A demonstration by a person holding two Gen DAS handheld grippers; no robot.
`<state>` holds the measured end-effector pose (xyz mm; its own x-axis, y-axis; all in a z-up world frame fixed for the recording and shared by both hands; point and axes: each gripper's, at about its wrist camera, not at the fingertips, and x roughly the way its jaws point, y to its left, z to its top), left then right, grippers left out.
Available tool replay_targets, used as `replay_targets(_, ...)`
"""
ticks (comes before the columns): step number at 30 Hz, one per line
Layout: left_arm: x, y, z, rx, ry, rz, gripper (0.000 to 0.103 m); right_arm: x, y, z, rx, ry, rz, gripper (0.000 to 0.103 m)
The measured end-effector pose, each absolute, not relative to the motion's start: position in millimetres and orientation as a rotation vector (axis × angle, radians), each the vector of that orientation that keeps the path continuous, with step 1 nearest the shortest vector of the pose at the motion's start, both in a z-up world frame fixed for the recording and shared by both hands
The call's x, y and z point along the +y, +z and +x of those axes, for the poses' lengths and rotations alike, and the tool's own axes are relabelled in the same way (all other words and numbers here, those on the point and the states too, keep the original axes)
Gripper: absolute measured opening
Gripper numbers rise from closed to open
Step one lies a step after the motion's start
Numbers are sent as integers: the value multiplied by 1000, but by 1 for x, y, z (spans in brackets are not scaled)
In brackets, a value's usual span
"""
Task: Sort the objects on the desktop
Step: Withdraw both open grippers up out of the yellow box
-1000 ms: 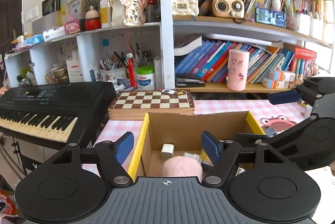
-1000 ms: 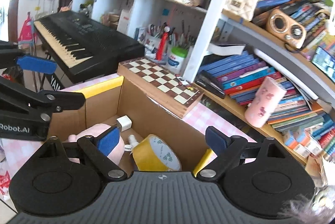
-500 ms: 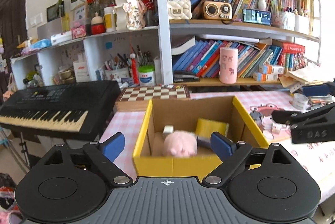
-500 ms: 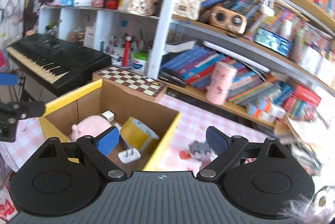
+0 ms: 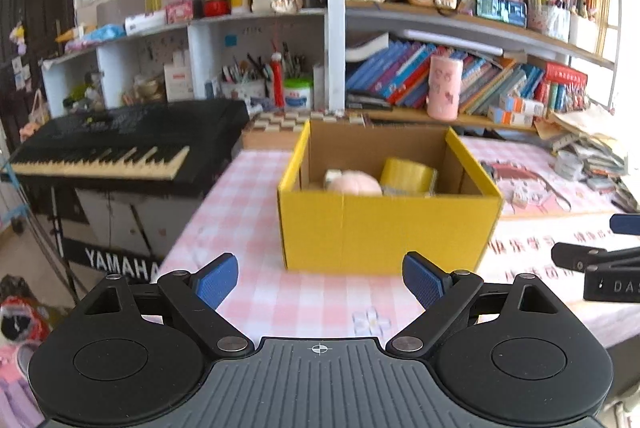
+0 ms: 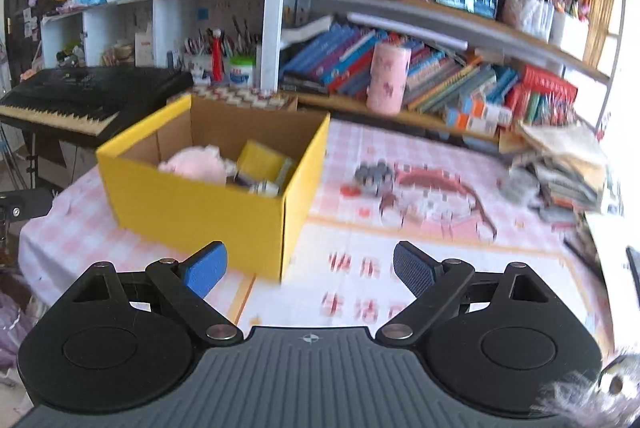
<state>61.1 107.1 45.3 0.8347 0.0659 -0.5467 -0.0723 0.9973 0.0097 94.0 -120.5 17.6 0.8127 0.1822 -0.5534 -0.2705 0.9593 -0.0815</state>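
Note:
A yellow cardboard box [image 5: 384,228] [image 6: 192,204] stands on the pink checked tablecloth. Inside lie a pink plush toy [image 5: 354,184] [image 6: 194,166], a yellow tape roll [image 5: 408,174] [image 6: 262,158] and small items, partly hidden by the box wall. My left gripper [image 5: 320,282] hangs open in front of the box, nothing between its blue pads. My right gripper [image 6: 308,268] is open too, near the box's right corner, with nothing in it. The right gripper's black fingers [image 5: 592,260] show at the right edge of the left wrist view.
A black keyboard [image 5: 120,148] stands left of the table. A chessboard [image 5: 288,120] lies behind the box. Shelves hold books and a pink cup [image 5: 444,88]. A small grey toy [image 6: 372,176] and a cartoon mat [image 6: 432,196] lie right of the box; stacked papers [image 6: 560,164] sit further right.
Both grippers have drawn back from above the box, which now stands whole in front of them. The left jaws spread wider. The right view has levelled out.

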Motion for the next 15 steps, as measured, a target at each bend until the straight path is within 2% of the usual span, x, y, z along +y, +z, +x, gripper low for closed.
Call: replay_targets(15, 87, 20, 34, 688, -14, 54, 92, -106, -13, 35, 669, 268, -196, 90)
